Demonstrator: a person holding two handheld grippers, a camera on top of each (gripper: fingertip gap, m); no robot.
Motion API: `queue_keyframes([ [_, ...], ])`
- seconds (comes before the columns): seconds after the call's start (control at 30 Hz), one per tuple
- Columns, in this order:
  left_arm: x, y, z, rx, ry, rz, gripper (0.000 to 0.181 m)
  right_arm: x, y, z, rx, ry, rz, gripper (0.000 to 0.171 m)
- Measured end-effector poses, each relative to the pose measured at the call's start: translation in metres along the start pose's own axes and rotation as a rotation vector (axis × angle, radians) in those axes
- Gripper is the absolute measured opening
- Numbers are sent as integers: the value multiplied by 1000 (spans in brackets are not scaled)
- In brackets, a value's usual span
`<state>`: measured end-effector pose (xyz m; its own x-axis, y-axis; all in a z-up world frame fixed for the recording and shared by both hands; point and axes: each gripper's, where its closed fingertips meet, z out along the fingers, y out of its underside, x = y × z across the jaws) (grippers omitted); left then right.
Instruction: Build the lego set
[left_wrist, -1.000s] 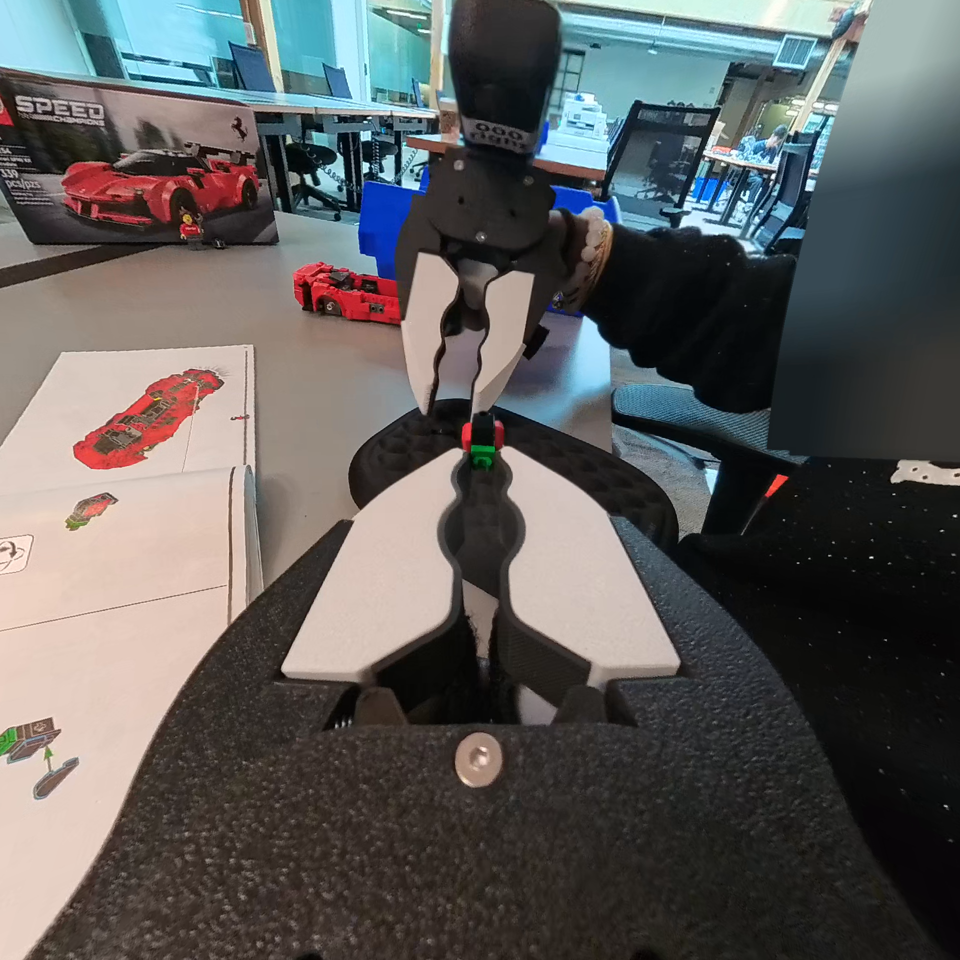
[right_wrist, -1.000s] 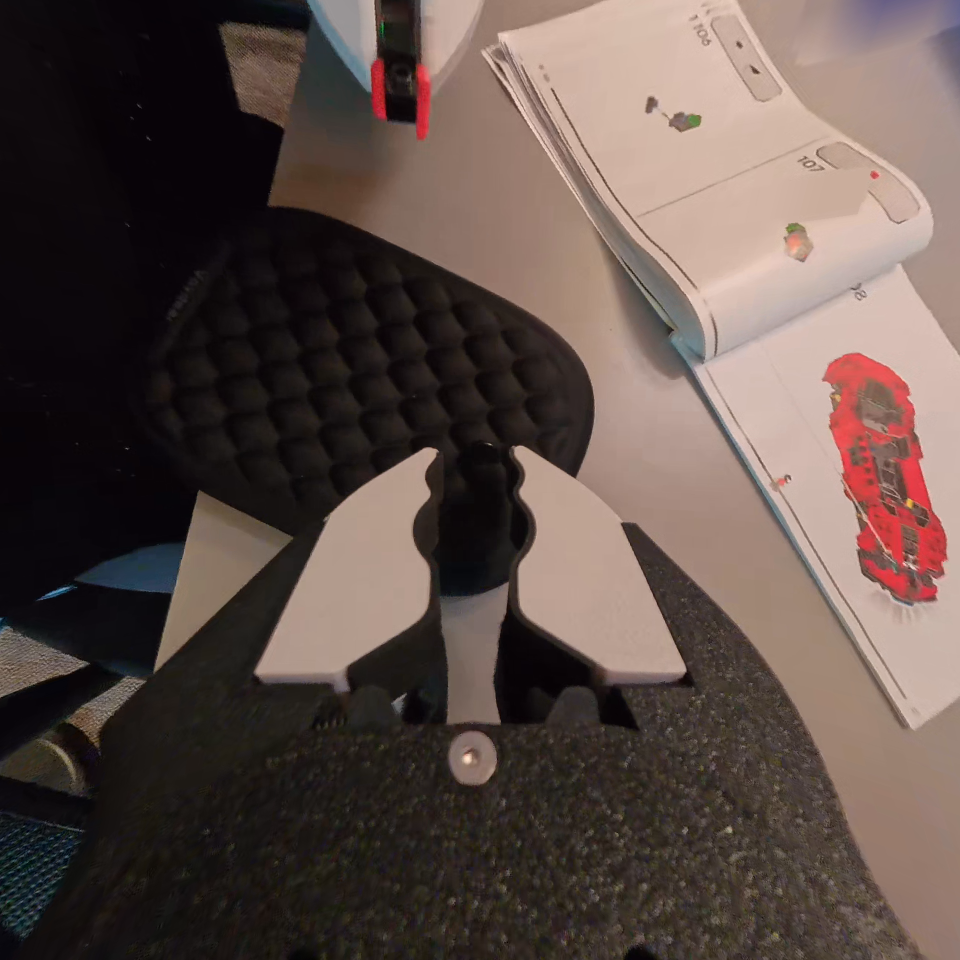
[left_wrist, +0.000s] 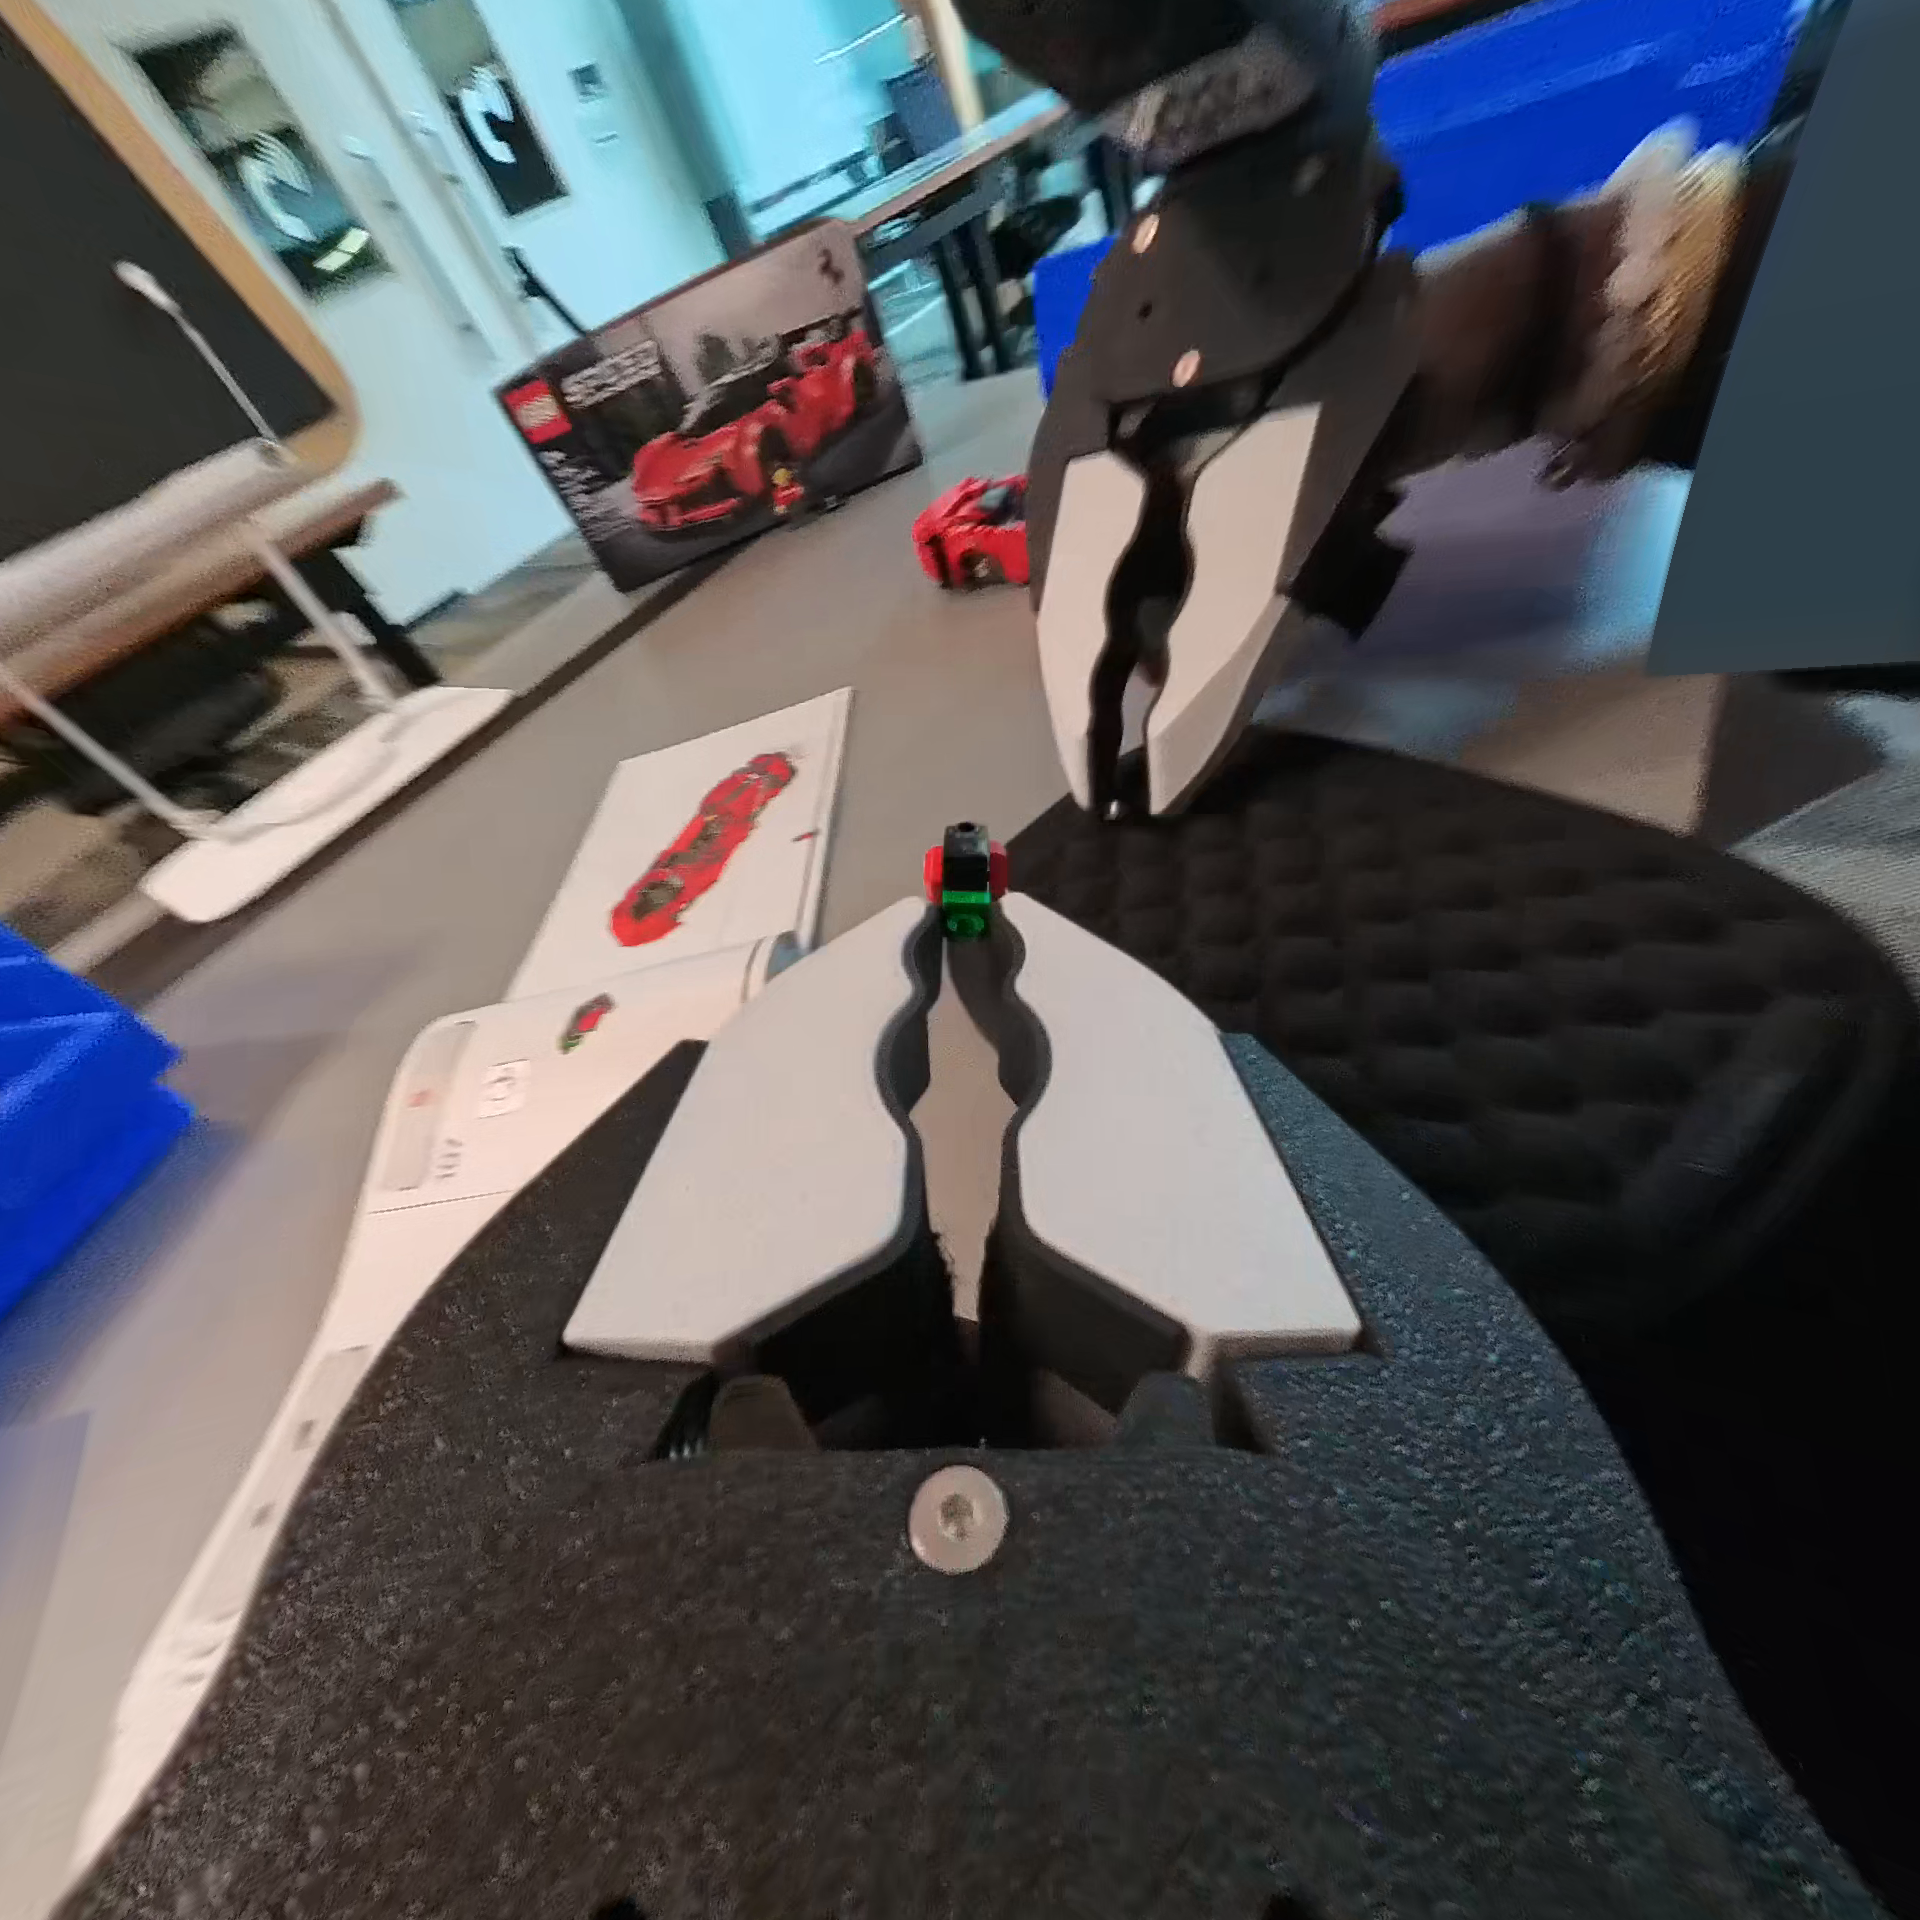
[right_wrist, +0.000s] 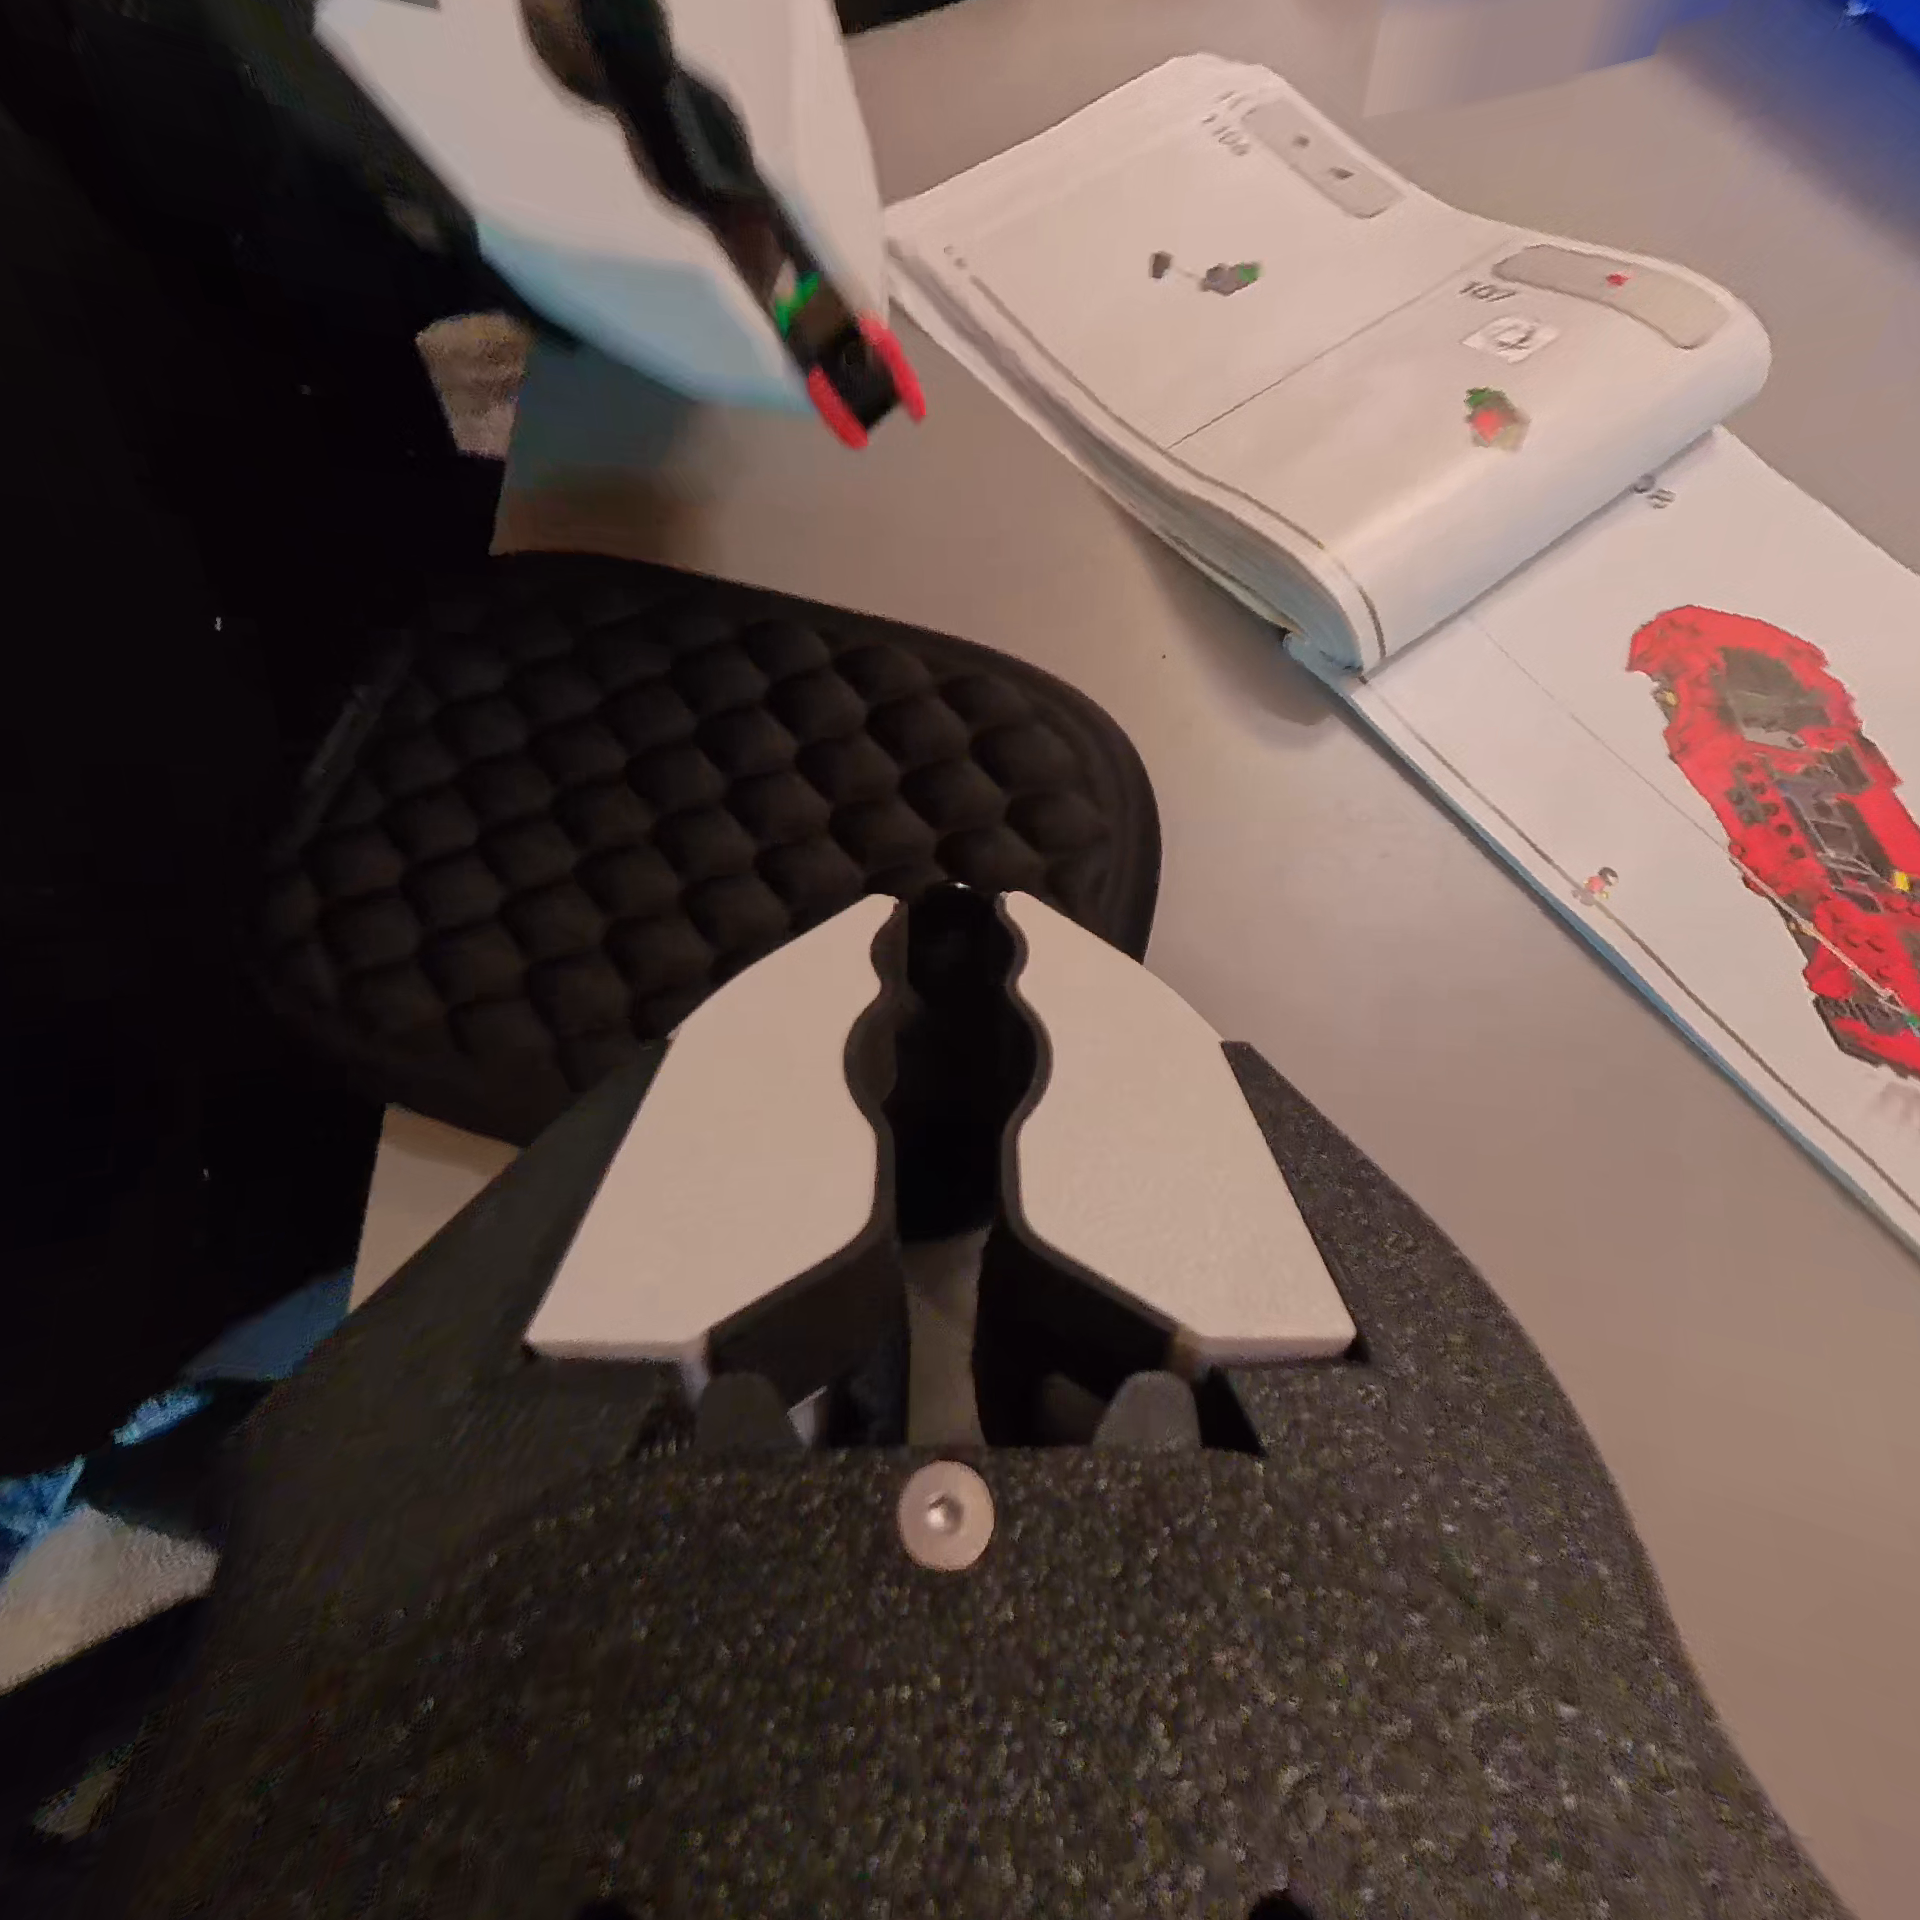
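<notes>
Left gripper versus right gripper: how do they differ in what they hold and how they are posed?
The left gripper clamps a small red, green and black lego piece at its tips; the right gripper pinches only a tiny dark part, hard to identify. In the left wrist view, the left gripper points forward, while the right gripper points steeply down over the black cushioned pad. Both are shut.

open-plan office: desk rows (left_wrist: 966, 156) and glass partitions (left_wrist: 499, 145) behind the lego box (left_wrist: 717, 447)
</notes>
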<state>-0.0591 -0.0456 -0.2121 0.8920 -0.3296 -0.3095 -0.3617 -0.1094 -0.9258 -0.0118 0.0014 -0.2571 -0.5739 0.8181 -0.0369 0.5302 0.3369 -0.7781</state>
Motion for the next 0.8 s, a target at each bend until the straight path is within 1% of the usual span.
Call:
queue_keyframes([
  [0.03,0,1,2,-18,-42,45,7,0,-5,-2,24,24,31,15],
  [0.13,1,6,8,-78,-137,136,7,-4,-32,-6,145,77,182,15],
  [0.2,2,9,10,-117,-182,189,7,-8,-44,-5,189,127,255,15],
  [0.3,6,12,13,-149,-217,274,7,-16,-48,3,192,183,281,15],
  [0.4,15,14,16,-154,-188,340,7,-18,-47,5,200,214,266,15],
  [0.47,25,15,17,-155,-106,338,7,-21,-45,4,179,233,148,15],
  [0.5,30,16,17,-158,-46,308,7,-22,-45,2,162,237,89,15],
  [0.67,48,10,8,-135,319,-2,7,-32,-40,-1,39,193,-109,15],
  [0.8,52,17,6,-186,461,-101,7,-37,-34,5,-50,114,-169,15],
])
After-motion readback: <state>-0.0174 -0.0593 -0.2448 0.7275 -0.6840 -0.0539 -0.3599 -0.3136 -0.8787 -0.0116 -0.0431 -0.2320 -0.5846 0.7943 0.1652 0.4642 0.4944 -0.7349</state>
